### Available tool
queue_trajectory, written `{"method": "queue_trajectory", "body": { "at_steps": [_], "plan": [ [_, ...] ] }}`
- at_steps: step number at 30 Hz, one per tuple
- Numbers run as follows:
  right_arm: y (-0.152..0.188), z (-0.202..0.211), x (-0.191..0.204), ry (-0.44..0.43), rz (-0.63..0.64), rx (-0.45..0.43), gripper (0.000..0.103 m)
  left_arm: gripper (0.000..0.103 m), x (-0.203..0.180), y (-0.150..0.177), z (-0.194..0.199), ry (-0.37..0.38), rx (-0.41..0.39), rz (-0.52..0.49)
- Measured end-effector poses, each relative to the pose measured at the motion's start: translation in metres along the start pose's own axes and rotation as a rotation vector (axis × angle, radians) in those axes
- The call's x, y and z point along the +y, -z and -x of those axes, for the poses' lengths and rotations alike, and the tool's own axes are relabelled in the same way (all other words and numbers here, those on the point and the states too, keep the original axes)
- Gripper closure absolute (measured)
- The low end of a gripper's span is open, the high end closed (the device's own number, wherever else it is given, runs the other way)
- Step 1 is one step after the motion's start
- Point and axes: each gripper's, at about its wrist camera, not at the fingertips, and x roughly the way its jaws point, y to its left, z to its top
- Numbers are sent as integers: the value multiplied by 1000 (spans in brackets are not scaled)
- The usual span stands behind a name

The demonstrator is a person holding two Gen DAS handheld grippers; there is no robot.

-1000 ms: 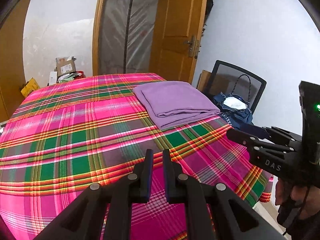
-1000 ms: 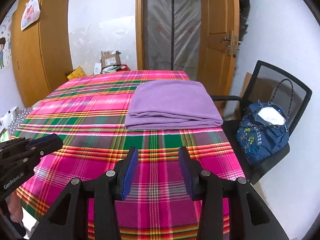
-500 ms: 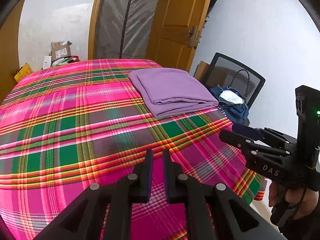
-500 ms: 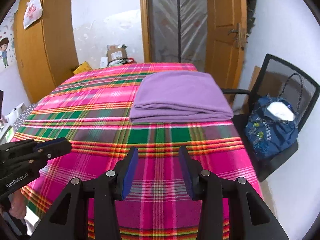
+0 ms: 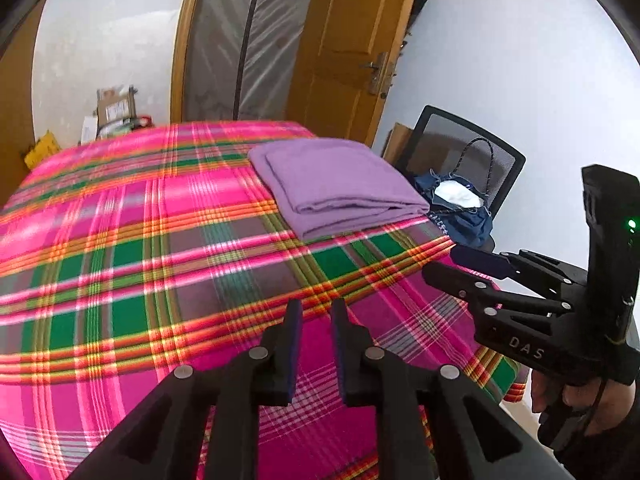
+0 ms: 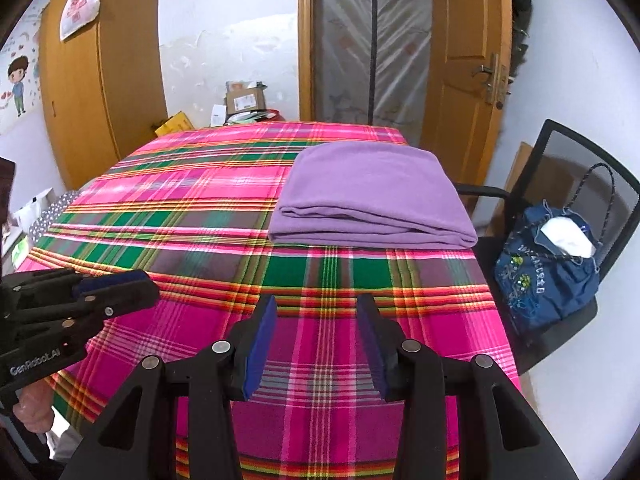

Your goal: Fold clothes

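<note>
A folded purple garment [image 6: 372,196] is lying flat on the far right part of the bed, a soft, matte, roughly rectangular stack with rounded fold lines showing along its near edge; its right side is running close to the bed's right edge. The plaid bedspread [image 6: 200,216] under it is covering the whole bed in pink, green and orange bands, smooth and nearly wrinkle-free; a wide bare stretch of it is lying between the garment and both tools, and more to the garment's left.

The left gripper [image 5: 316,320] is hanging over the near part of the spread with its jaws opening, a narrow gap showing between the dark blue pads and nothing between them; the right gripper [image 6: 316,320] is hanging over the near edge with its jaws standing well apart and released, nothing between them. In the left wrist view a hand [image 5: 580,404] is gripping the right tool's black, angular handle.

Past the bed's right edge a black mesh chair [image 6: 568,184] is standing just beside it, carrying a blue denim bag [image 6: 540,284]; a wooden door [image 6: 468,60] is standing beyond, and a wooden wardrobe [image 6: 104,76] is rising past the far left corner.
</note>
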Motion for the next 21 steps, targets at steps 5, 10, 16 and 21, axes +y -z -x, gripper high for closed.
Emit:
{"method": "queue_trajectory", "body": {
  "at_steps": [5, 10, 16, 21],
  "plan": [
    [1, 1, -1, 8, 1, 3, 60, 88, 0, 0, 0, -12, -8, 0],
    [3, -1, -2, 14, 2, 11, 60, 88, -1, 1, 1, -11, -10, -3],
    [5, -3, -3, 16, 5, 16, 60, 88, -2, 5, -2, -3, 5, 2],
    [6, -2, -5, 22, 1, 16, 60, 88, -2, 6, -3, 0, 8, 8]
  ]
}}
